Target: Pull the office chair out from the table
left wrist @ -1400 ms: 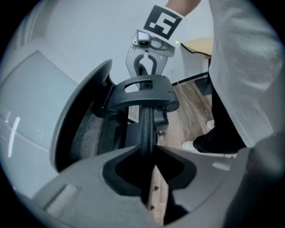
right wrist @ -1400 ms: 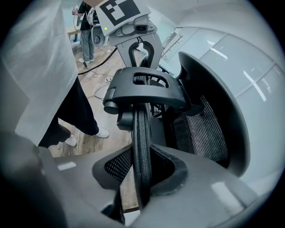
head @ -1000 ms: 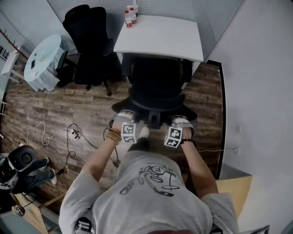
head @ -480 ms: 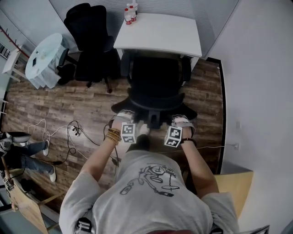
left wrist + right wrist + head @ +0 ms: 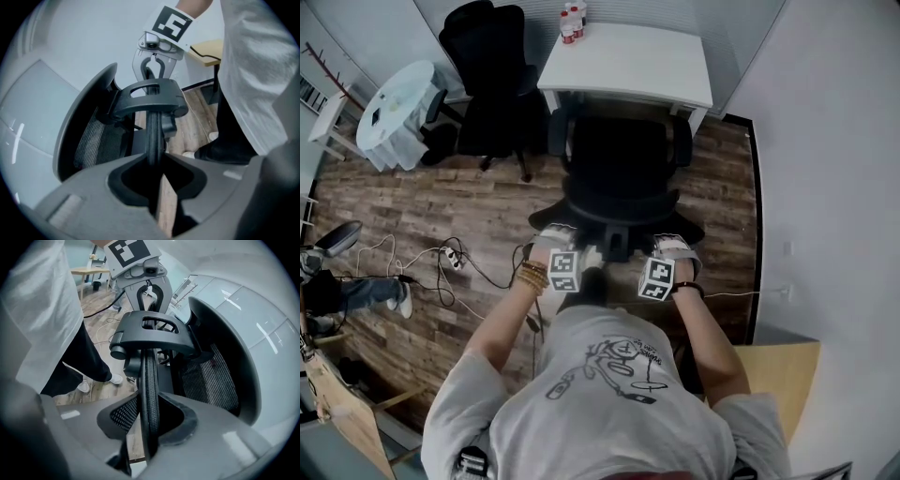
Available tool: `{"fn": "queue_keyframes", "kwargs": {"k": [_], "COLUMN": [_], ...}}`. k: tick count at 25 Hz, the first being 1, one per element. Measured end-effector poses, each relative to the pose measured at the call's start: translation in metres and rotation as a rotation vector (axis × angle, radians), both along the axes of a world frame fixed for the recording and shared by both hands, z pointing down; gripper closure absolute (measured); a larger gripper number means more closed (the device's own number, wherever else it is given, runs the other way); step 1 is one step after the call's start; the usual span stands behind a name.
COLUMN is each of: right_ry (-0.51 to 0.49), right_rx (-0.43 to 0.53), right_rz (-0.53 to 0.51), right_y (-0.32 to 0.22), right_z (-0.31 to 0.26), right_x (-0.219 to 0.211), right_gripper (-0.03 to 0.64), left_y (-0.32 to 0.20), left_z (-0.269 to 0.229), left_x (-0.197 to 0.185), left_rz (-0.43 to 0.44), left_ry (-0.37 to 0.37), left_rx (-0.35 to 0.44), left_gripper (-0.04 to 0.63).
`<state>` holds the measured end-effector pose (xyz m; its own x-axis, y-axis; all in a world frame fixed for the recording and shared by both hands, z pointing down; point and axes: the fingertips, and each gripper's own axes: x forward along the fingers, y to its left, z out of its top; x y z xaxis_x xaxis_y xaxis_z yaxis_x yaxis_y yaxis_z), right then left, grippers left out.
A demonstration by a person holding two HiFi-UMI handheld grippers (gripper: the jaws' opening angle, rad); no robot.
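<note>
The black office chair stands in front of the white table, its seat partly under the table's near edge. Its backrest top rim faces me. My left gripper and right gripper grip that rim on either side of the central bracket. In the left gripper view the thin mesh rim runs straight between the jaws of the left gripper, which is shut on it. In the right gripper view the rim is pinched the same way by the right gripper.
A second black chair stands left of the table, beside a round white table. Bottles sit on the table's far corner. Cables lie on the wood floor at left. A person's legs are at the left edge. A wall closes the right.
The chair has rolled back from the table with both grippers on its backrest, so more of the seat shows. The person at the left edge has shifted.
</note>
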<state>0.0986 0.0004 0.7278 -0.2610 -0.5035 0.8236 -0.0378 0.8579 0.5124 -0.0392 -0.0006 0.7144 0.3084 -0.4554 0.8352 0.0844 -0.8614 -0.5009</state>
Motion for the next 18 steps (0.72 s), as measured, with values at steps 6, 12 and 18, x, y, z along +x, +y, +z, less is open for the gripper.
{"fn": "queue_keyframes", "kwargs": {"k": [6, 12, 18], "right_ry": [0.005, 0.000, 0.001], "right_rx": [0.003, -0.017, -0.025], "right_rz": [-0.007, -0.008, -0.007], "right_y": [0.039, 0.074, 0.105], "right_z": [0.000, -0.004, -0.006], "right_x": [0.004, 0.007, -0.001], "right_gripper": [0.505, 0.505, 0.505], "left_y": [0.040, 0.074, 0.104], "left_z": [0.000, -0.002, -0.002], "left_x": [0.003, 0.006, -0.001], "left_rz": [-0.007, -0.004, 0.001], "left_ry": [0.005, 0.002, 0.005], "left_rx": [0.001, -0.018, -0.024], "left_gripper": [0.497, 0.497, 0.497]}}
